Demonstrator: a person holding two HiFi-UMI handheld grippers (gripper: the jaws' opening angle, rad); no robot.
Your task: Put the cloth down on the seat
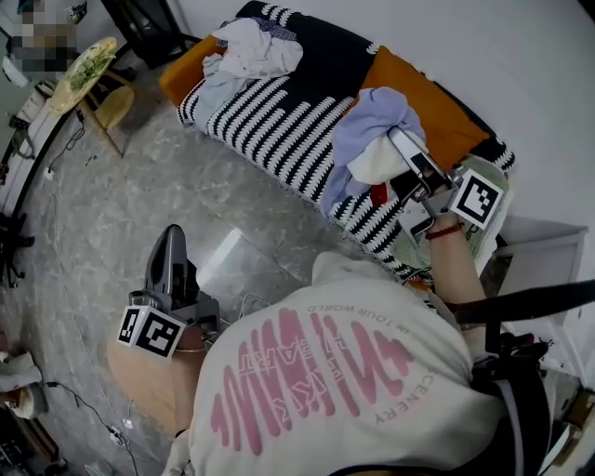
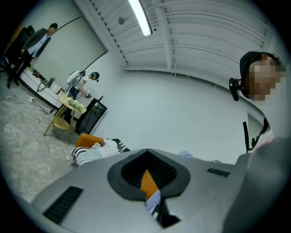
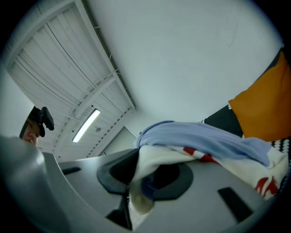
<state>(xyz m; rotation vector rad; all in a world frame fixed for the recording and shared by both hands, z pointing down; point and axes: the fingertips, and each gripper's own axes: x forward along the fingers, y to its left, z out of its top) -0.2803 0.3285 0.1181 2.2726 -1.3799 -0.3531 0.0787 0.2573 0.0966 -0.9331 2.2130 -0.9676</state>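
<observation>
The seat point(image 1: 279, 121) is a sofa under a black-and-white striped cover, with orange cushions point(image 1: 423, 102). My right gripper point(image 1: 402, 141) is over its near end, shut on a light blue and white cloth point(image 1: 367, 125) with red marks. The cloth hangs bunched from the jaws and its lower folds touch the cover. In the right gripper view the cloth point(image 3: 204, 139) is pinched in my right gripper point(image 3: 132, 200), with an orange cushion point(image 3: 266, 109) behind. My left gripper point(image 1: 170, 237) is low over the grey floor, away from the sofa. Its jaws are shut with nothing in them point(image 2: 153, 202).
A pile of pale clothes point(image 1: 246, 51) lies on the sofa's far end. A wooden stool point(image 1: 88, 70) and a black cabinet point(image 1: 149, 28) stand at the back left. A white box point(image 1: 548, 256) is at the right. Cables point(image 1: 65, 390) trail on the floor. People point(image 2: 84, 84) stand far off.
</observation>
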